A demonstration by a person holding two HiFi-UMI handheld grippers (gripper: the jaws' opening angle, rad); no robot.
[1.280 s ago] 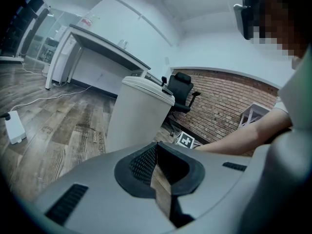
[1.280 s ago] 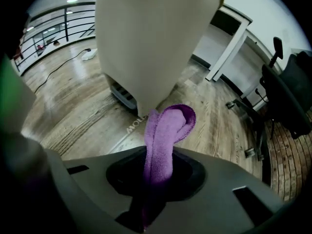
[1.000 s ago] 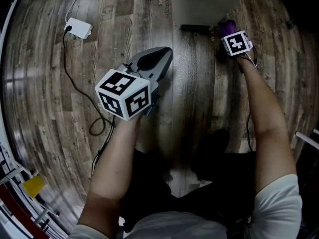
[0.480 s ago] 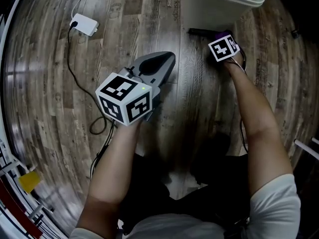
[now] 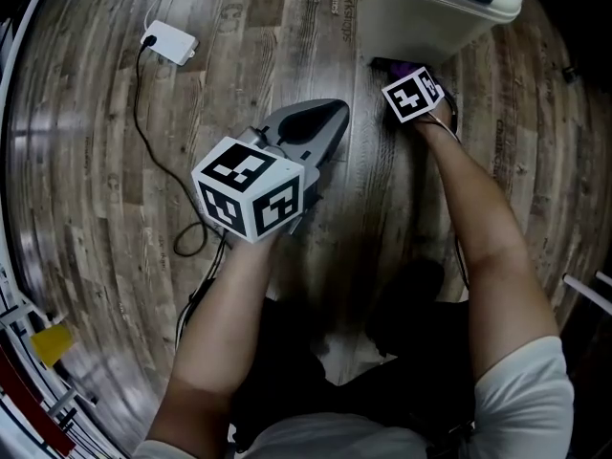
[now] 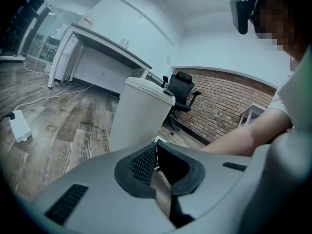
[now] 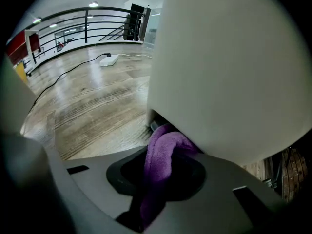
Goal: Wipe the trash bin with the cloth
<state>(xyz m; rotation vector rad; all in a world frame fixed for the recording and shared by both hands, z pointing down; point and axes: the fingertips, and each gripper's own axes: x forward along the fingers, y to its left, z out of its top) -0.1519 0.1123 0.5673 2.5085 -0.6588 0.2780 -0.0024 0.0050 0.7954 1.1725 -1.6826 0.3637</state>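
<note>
The white trash bin (image 5: 421, 12) stands at the top of the head view and fills the right gripper view (image 7: 229, 67). My right gripper (image 7: 168, 145) is shut on the purple cloth (image 7: 163, 155), whose bunched end presses against the bin's lower side wall near the floor. In the head view the purple cloth (image 5: 409, 68) peeks out by the marker cube, low against the bin. My left gripper (image 5: 320, 122) hovers over the floor left of the bin, shut with nothing in it; its own view shows the trash bin (image 6: 139, 116) ahead.
A white power adapter (image 5: 170, 41) lies on the wood floor at upper left, its cable (image 5: 153, 151) trailing toward me. A desk (image 6: 97, 52) and an office chair (image 6: 180, 89) stand behind the bin. A railing (image 7: 83, 23) runs along the far floor.
My right gripper has slid leftward with the cloth along the bin's lower wall. The left gripper has stayed nearly still.
</note>
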